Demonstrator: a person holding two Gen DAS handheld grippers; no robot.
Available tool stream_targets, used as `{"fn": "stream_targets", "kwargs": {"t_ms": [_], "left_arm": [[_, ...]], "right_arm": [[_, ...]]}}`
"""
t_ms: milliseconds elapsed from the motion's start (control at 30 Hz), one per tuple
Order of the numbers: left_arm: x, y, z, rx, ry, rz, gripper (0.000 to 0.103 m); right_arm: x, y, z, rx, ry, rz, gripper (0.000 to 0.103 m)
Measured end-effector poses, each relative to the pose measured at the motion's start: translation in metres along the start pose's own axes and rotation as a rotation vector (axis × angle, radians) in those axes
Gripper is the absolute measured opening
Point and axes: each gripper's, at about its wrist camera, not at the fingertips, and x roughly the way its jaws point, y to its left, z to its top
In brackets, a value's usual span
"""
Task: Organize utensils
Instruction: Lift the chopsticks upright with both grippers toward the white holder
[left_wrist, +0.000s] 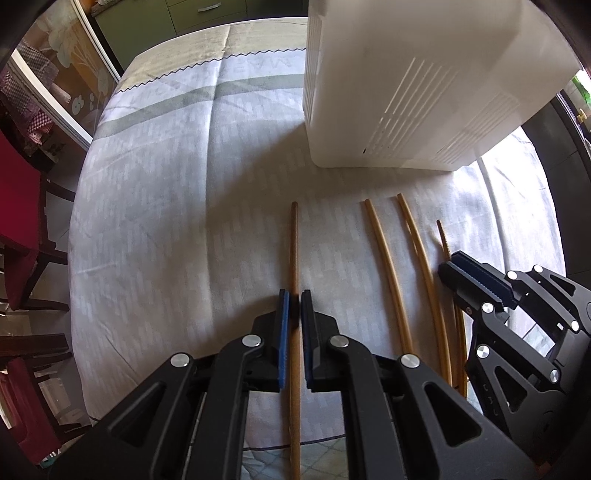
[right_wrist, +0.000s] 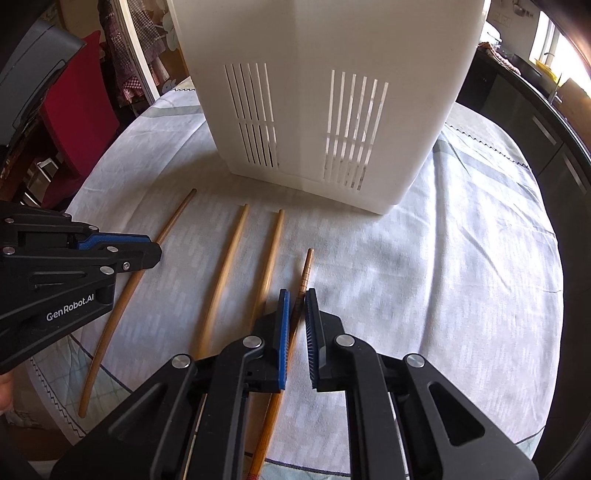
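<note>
Several wooden chopsticks lie side by side on the tablecloth in front of a white slotted utensil holder (left_wrist: 406, 92) (right_wrist: 325, 96). My left gripper (left_wrist: 294, 295) has its jaws close around the leftmost, darker chopstick (left_wrist: 294, 251) (right_wrist: 147, 258), a narrow gap showing on each side. My right gripper (right_wrist: 297, 295) (left_wrist: 461, 266) straddles the rightmost ridged chopstick (right_wrist: 304, 269) (left_wrist: 445, 240), jaws nearly closed on it. Two pale chopsticks (left_wrist: 384, 258) (right_wrist: 229, 266) lie between them.
The table (left_wrist: 166, 203) is round, covered in a pale patterned cloth. Red chairs (left_wrist: 18, 221) stand at the left. A dark counter (right_wrist: 535, 122) runs along the right. The holder stands just beyond the chopstick tips.
</note>
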Motion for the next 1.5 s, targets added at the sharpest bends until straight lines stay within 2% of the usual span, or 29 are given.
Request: {"fn": "stream_targets", "kwargs": {"t_ms": [400, 800, 1100, 1500], "left_arm": [[-0.004, 0.011, 0.001, -0.015, -0.014, -0.020, 0.005], [-0.060, 0.026, -0.011, -0.004, -0.163, -0.038, 0.005], [-0.099, 0.015, -0.027, 0.010, -0.255, -0.040, 0.005], [-0.143, 0.008, -0.045, 0.023, -0.343, -0.051, 0.005]], "right_arm": [[-0.007, -0.008, 0.005, 0.037, -0.035, 0.045, 0.006], [-0.087, -0.030, 0.006, 0.089, -0.242, 0.091, 0.006], [-0.144, -0.041, -0.001, 0.121, -0.381, 0.110, 0.006], [-0.195, -0.039, -0.022, 0.123, -0.479, 0.117, 0.006]]}}
